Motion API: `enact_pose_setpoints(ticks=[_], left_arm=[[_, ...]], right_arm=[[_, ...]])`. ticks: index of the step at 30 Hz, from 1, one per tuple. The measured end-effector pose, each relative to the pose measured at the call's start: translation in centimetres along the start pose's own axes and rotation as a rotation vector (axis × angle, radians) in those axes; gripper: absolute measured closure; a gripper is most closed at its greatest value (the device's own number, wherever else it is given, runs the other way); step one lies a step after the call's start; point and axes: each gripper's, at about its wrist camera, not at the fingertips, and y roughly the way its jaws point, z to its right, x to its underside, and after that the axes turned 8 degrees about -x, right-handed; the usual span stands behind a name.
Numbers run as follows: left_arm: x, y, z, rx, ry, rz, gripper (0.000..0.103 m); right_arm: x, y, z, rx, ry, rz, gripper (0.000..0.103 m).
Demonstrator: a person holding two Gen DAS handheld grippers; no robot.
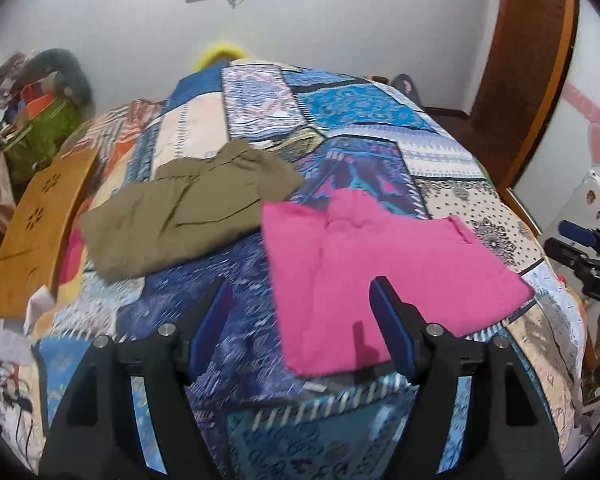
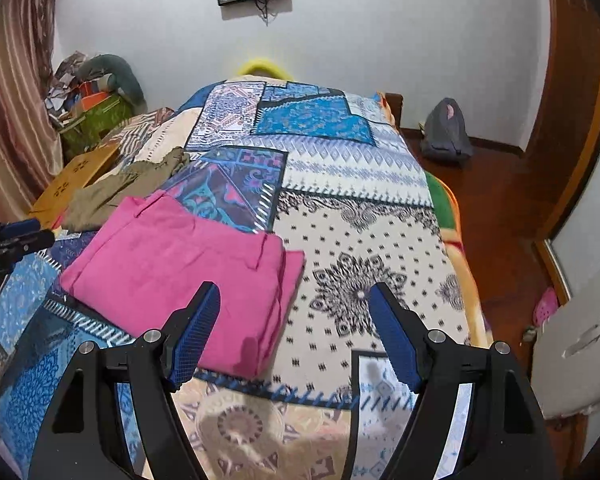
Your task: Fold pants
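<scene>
**Pink pants folded flat on bed, both grippers spread and empty**

Bed (image 2: 352, 216): covered by blue/white/cream patchwork spread, fills most of both views.

Pink pants (image 2: 180, 276): folded into a compact rectangle of stacked layers, lying flat on the near part of the bed. Layered edges show along the right side in the right wrist view; a seam or pocket edge is visible near the far corner. Surface mostly smooth, few creases.

Olive pants (image 1: 188, 208): also folded, farther back to the left of the pink pair, just apart from it.

Left gripper (image 1: 304, 292): jaws wide apart, holding nothing, above the pink pants' near-left edge.

Right gripper (image 2: 294, 300): jaws wide apart, holding nothing, over the pink pants' right edge.
</scene>
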Motion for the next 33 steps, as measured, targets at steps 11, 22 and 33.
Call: enact_pose_setpoints(ticks=[11,22,33], left_arm=[[-0.6,8.0,1.1,0.033,-0.004,-0.147,0.023],[-0.5,12.1,-0.4,0.114,-0.090,-0.228,0.010],[-1.7,12.4,1.4,0.185,-0.047,-0.225,0.064]], right_arm=[[-0.1,7.0,1.1,-0.106,0.069,-0.099,0.021],[0.3,12.0,2.5,-0.191,0.102,-0.235,0.022],[0.0,11.6,1.8,-0.230,0.095,-0.219,0.071]])
